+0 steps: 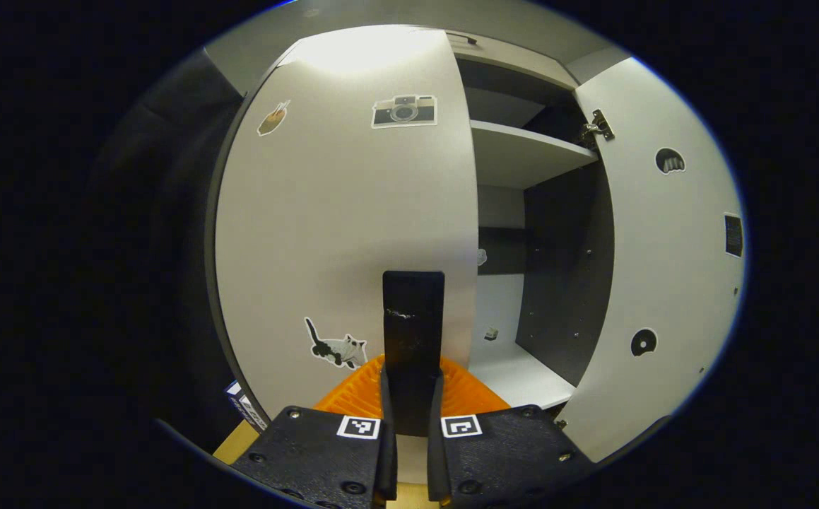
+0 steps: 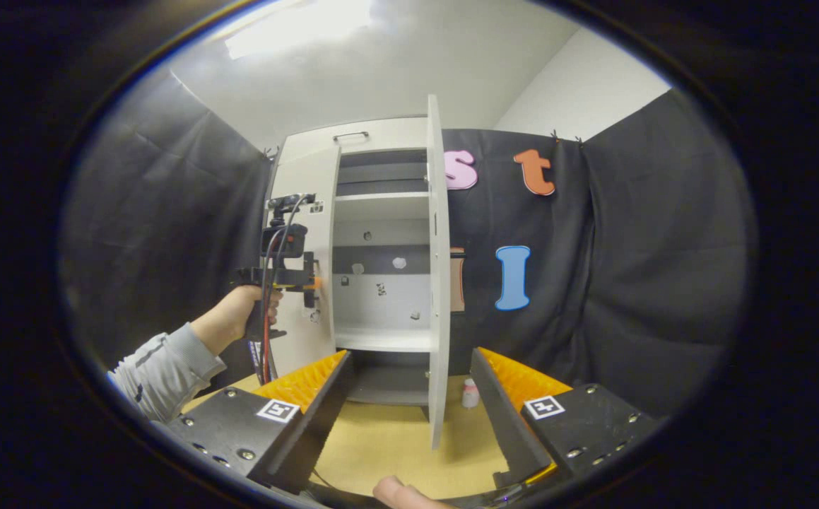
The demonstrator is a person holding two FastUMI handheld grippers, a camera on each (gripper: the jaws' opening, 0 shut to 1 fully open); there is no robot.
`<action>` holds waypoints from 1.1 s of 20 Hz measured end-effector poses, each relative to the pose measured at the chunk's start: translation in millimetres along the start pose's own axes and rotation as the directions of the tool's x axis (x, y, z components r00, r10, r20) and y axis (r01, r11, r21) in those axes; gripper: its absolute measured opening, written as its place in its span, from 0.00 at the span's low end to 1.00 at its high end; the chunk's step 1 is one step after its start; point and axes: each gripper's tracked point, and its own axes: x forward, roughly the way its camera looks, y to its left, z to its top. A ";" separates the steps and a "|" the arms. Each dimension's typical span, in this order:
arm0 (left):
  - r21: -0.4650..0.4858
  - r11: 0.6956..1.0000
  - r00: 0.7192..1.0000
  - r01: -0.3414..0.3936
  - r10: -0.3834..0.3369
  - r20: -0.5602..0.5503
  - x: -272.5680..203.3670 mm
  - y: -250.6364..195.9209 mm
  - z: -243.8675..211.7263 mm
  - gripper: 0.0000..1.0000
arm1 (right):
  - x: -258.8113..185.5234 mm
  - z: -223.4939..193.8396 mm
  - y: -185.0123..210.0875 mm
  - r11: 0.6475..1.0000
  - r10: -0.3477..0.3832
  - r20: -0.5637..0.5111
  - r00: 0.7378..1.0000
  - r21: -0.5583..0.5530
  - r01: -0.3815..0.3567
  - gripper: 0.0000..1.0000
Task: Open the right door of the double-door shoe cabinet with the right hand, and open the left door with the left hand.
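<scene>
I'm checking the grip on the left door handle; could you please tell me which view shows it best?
The left gripper view: the handle stands upright, close up, between its jaws. The right gripper view shows it tiny, far off at the left gripper.

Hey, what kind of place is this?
Likely a staged recording booth, not a home: black cloth drapes the walls, and a sticker-covered white shoe cabinet stands on a bare wooden surface.
</scene>
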 end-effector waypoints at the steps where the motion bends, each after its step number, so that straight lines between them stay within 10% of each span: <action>1: 0.003 1.000 1.000 0.005 -0.005 0.001 -9.9 4.6 -1.0 0.17 | -1.2 -2.1 3.9 1.000 0.001 0.000 1.000 -0.002 -0.001 1.00; 9: 0.012 0.998 0.998 0.063 -0.063 0.010 -71.1 38.8 -4.0 0.17 | -1.3 -3.4 24.7 0.999 -0.005 -0.019 1.000 -0.032 0.004 1.00; 22: 0.020 0.995 0.995 -0.096 0.096 0.020 -143.3 178.1 -5.0 0.07 | -17.8 9.2 65.3 0.999 0.041 0.017 0.999 -0.026 -0.040 0.98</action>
